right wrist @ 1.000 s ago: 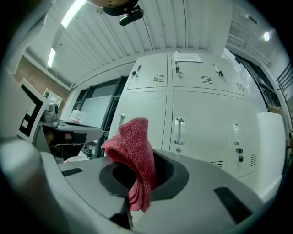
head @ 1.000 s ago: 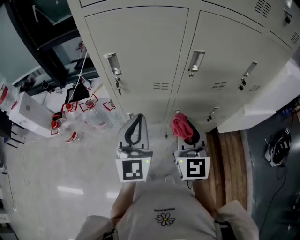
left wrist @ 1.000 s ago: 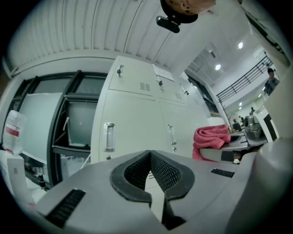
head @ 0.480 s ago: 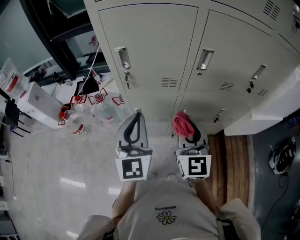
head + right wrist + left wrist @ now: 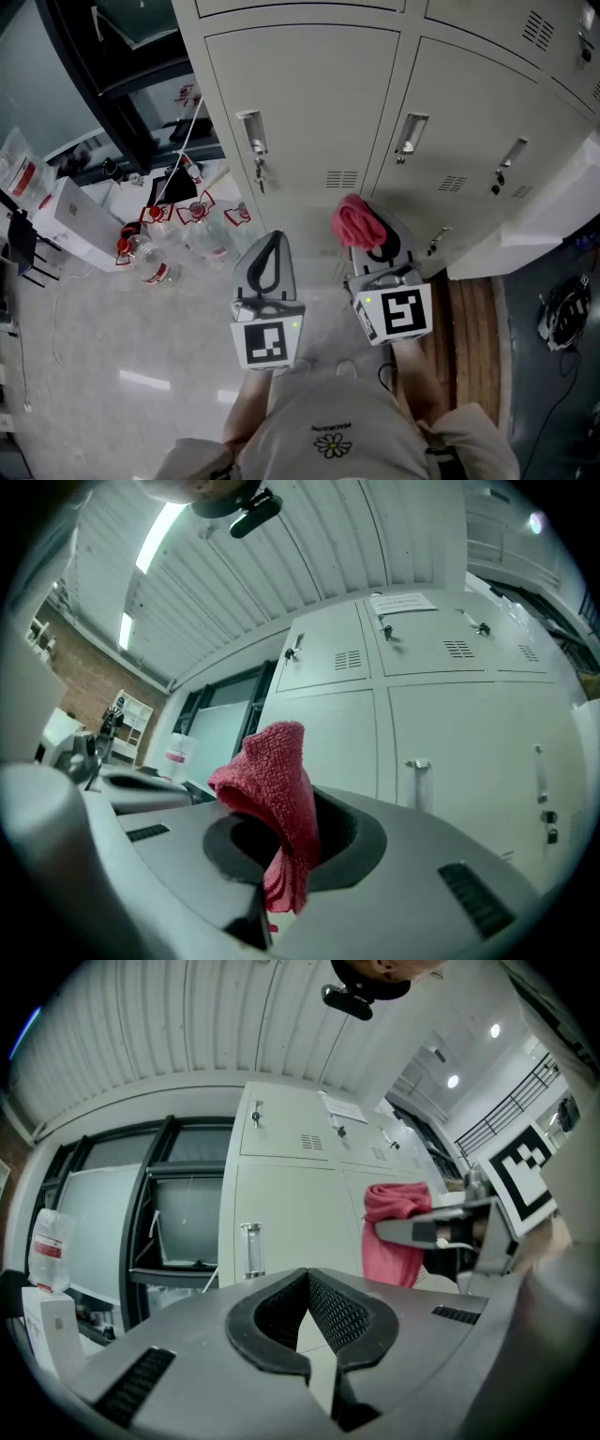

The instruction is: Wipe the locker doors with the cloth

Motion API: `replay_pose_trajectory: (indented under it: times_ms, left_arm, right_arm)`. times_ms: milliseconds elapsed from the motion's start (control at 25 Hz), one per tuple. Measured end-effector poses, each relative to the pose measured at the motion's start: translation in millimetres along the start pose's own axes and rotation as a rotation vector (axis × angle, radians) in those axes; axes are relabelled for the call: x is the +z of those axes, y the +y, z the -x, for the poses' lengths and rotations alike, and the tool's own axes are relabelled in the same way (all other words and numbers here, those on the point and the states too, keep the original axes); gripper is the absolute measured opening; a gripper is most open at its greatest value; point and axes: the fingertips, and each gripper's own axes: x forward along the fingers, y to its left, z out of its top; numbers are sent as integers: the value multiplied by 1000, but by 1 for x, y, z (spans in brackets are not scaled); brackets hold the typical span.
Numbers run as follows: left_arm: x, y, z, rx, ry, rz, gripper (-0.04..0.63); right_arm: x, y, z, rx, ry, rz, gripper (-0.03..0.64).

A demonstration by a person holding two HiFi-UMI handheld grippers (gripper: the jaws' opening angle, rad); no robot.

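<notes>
Right gripper view, right claw pinching cloth, grip unclear overhead

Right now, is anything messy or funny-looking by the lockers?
Yes. Plastic bottles lie jumbled on the floor left of the lockers, some tipped on their sides rather than standing. The lockers themselves look shut and straight, and the red cloth sits tidily in the right gripper.

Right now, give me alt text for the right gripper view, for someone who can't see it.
A red cloth is pinched in the shut jaws of the right hand-held gripper, bunched above them with an end hanging down. Behind it stand pale grey locker doors with small handles and vent slots.
</notes>
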Motion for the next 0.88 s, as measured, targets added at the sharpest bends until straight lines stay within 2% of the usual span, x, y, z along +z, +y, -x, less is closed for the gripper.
replay_pose_trajectory:
  times_ms: [160, 280, 440, 600, 880]
  left_arm:
    - [0, 12, 3, 4, 23, 10, 17]
    - [-8, 18, 10, -5, 64, -15, 17]
    - [-13, 26, 17, 4, 75, 0, 17]
    - [-16, 37, 23, 18, 83, 12, 17]
    - [-24, 67, 32, 62, 113, 20, 17]
  right_arm:
    - [59, 8, -50, 98, -82, -24, 31]
    - [102, 18, -93, 136, -140, 15, 31]
    - [145, 38, -151, 172, -188, 49, 31]
    - [165, 56, -196, 189, -189, 83, 31]
    - [162, 73, -240, 141, -143, 183, 31]
